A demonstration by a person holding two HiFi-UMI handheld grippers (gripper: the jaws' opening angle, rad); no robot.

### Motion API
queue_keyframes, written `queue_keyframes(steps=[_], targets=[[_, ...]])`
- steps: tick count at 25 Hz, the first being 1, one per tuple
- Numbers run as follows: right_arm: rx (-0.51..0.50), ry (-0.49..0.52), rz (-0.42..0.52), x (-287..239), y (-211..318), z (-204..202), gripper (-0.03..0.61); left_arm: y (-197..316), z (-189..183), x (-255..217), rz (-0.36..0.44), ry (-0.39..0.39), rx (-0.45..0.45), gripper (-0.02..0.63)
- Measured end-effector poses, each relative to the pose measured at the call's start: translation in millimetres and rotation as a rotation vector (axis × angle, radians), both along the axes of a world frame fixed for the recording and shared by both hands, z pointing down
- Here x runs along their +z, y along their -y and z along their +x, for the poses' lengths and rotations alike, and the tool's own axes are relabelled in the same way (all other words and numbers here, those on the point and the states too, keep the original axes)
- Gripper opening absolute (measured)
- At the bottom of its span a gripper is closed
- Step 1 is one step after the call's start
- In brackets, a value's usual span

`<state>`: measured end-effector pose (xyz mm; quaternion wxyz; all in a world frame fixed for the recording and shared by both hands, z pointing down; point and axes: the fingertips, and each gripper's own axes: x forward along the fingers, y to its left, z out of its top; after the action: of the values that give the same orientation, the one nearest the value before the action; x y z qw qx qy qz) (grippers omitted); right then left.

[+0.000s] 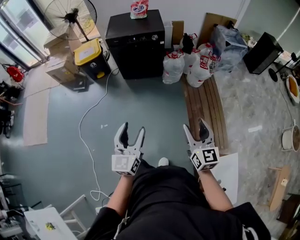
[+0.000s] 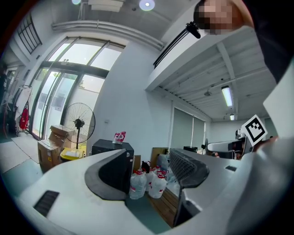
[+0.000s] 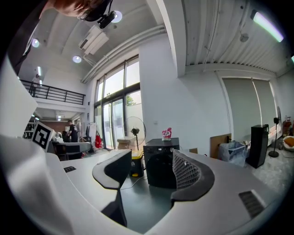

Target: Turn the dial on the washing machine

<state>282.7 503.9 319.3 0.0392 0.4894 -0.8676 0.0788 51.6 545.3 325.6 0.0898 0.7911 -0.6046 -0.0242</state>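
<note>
The black washing machine stands against the far wall with a red-and-white bag on its lid. It is a few steps ahead of me across the grey floor. In the right gripper view the washing machine shows between the jaws, with small knobs along its upper front; they are too small to tell apart. My left gripper and right gripper are held low in front of my body. Both are open and hold nothing. In the left gripper view the left gripper frames the washing machine and some jugs.
Several water jugs stand right of the machine at the head of a wooden plank strip. A yellow-lidded bin, cardboard boxes and a fan are to its left. A white cable snakes across the floor.
</note>
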Motion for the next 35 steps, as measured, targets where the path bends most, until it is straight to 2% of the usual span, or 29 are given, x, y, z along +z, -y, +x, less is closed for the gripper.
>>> queue_keyframes(steps=[4,8,15,19,25,28,31,35], targets=[[-0.002,-0.006,-0.026,8.4,7.0,5.3,0.25,5.0,12.2,6.8,-0.022,-0.028,-0.015,0.27],[-0.008,-0.017,-0.023,8.1,24.4,4.3,0.25,24.5,21.4,7.7,-0.016,-0.02,0.021,0.27],[-0.008,-0.029,-0.02,20.3,72.4,-16.8,0.25,83.0,-0.1,12.6,-0.008,-0.018,0.052,0.27],[0.002,-0.061,-0.017,15.8,117.8,-29.5,0.25,136.2,-12.2,22.0,-0.011,-0.047,0.081,0.27],[0.021,-0.093,0.014,10.8,202.9,-64.6,0.25,218.4,-50.1,39.6,-0.038,-0.098,0.075,0.27],[0.031,-0.076,-0.019,11.6,243.3,-87.1,0.25,254.4,-72.7,38.5,-0.043,-0.141,0.073,0.268],[0.048,-0.041,-0.061,9.5,284.9,-106.2,0.25,292.5,-85.9,35.0,-0.032,-0.115,0.092,0.267],[0.049,-0.043,-0.051,11.2,337.4,-135.7,0.25,346.7,-105.7,26.0,-0.026,-0.064,0.13,0.267]])
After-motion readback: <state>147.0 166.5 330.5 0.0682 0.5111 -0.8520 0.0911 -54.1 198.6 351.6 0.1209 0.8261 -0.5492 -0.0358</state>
